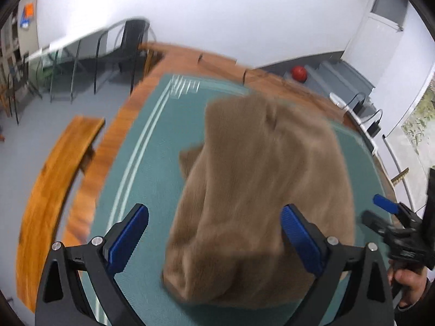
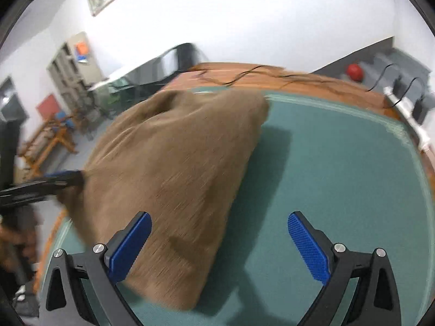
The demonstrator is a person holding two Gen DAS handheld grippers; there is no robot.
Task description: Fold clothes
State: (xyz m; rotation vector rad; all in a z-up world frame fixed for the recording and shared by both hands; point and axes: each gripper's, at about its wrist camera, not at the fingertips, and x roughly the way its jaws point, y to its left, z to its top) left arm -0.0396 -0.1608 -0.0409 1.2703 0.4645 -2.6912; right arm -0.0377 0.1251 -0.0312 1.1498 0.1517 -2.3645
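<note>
A brown fleecy garment [image 1: 261, 190] lies bunched on the teal mat [image 1: 152, 146]; both views are blurred. My left gripper [image 1: 214, 212] stands open over the near end of the garment, which fills the gap between the blue pads without either pad closing on it. In the right wrist view the garment [image 2: 174, 179] rises in a heap on the left of the mat [image 2: 339, 168] and casts a shadow to its right. My right gripper [image 2: 219, 218] is open, its left finger over the garment's near edge and its right finger over bare mat. The left gripper [image 2: 68, 176] shows at the heap's left edge.
The mat covers a wooden table [image 1: 217, 59]. A wooden bench [image 1: 57, 179] runs along its left side, with black chairs [image 1: 130, 43] beyond. A power strip with cables [image 2: 405, 106] lies at the far right edge. A red ball [image 1: 299, 72] sits on grey steps. A hand [image 1: 407, 279] holds the right gripper [image 1: 380, 210].
</note>
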